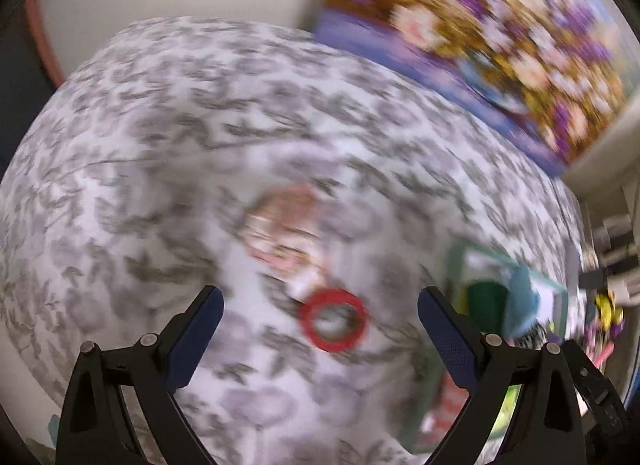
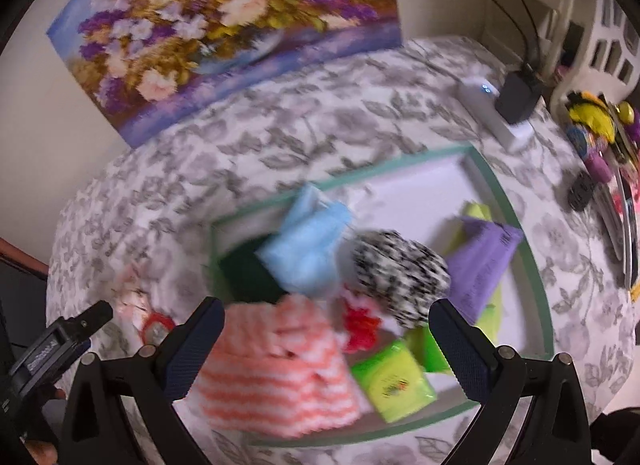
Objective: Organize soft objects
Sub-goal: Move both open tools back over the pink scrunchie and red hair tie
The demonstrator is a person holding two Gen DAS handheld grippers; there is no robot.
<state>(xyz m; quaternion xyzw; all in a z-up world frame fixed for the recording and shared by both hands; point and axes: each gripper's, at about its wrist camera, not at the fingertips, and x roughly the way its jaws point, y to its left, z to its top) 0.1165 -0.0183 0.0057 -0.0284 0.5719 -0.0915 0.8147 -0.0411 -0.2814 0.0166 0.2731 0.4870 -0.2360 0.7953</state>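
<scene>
A green-rimmed white tray on the floral tablecloth holds soft things: an orange-and-white striped cloth, a light blue cloth, a black-and-white speckled piece, a dark green piece, a red flower, green packets and a purple packet. My right gripper is open above the tray's near side, over the striped cloth. My left gripper is open and empty above a red ring and a blurred pinkish soft object. The tray shows at the left wrist view's right.
A flower painting leans on the wall at the back. A white power strip with a black plug and small toys lie at the right. The table's round edge drops off at the left.
</scene>
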